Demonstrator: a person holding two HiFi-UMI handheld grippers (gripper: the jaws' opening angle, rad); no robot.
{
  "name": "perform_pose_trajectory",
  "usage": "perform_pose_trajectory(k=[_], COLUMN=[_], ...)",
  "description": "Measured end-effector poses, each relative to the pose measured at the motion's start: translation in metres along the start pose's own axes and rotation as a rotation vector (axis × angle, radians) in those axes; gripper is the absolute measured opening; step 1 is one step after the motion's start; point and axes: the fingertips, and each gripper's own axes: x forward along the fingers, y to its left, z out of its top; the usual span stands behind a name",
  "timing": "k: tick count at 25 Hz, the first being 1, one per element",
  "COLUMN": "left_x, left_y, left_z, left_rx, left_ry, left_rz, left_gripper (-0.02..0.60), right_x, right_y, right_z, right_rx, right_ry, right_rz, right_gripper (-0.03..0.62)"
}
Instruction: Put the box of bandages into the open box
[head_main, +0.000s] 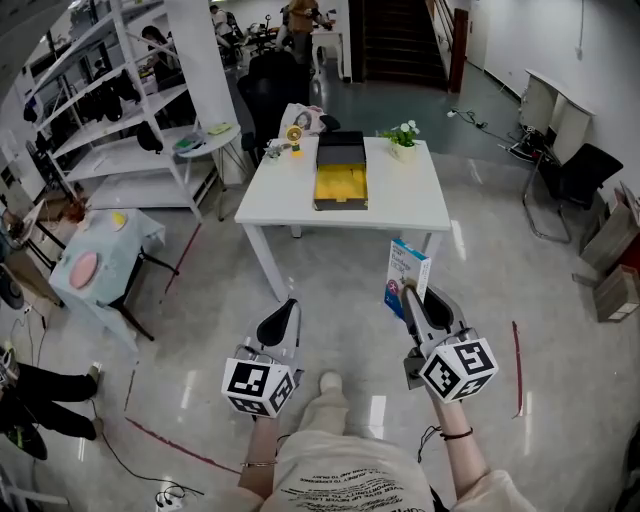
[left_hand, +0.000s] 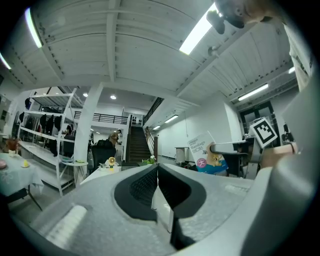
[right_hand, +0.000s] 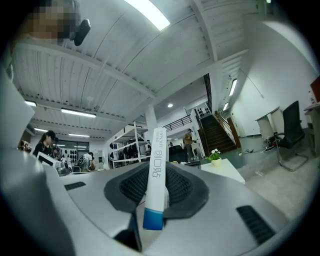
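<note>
The white and blue box of bandages (head_main: 406, 279) stands upright between the jaws of my right gripper (head_main: 415, 297), which is shut on it; in the right gripper view its narrow edge (right_hand: 155, 175) rises between the black pads. The open box (head_main: 341, 176), black with a yellow inside, lies on the white table (head_main: 400, 205) ahead of me, well beyond both grippers. My left gripper (head_main: 287, 314) hangs over the floor with its jaws shut and nothing in them. From the left gripper view the bandage box (left_hand: 206, 152) shows off to the right.
A small potted plant (head_main: 403, 134) and a little yellow fan (head_main: 294, 137) stand at the table's far side. A round side table (head_main: 106, 258) and white shelving (head_main: 120, 110) are on the left. Chairs (head_main: 580, 170) and cardboard boxes stand on the right.
</note>
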Motion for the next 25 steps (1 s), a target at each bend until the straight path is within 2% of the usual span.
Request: perform_pose_trajectory(k=[6,11,17,25], left_x=[0.052,0.102,0.153,0.21], left_y=[0.023,0.054,0.098,0.141], left_z=[-0.014,-0.018,-0.026,-0.02], left_rx=[-0.025,-0.018,-0.049,-0.057], left_ry=[0.021,0.037,0.066,0.045], left_rz=[-0.024,-0.04,-0.057,-0.088], left_gripper=[0.021,0.023,0.022,0.021], right_x=[0.043,0.094,0.154,0.22], right_y=[-0.027,-0.048,-0.064,-0.085], right_z=[-0.007,-0.014,-0.022,-0.018], right_rx=[0.016,0.028,0.043,0.041], right_ry=[0.012,0.024,0.055,0.047], right_rz=[-0.017,-0.029,-0.052,-0.073], right_gripper=[0.089,0.087,0.087,0.089])
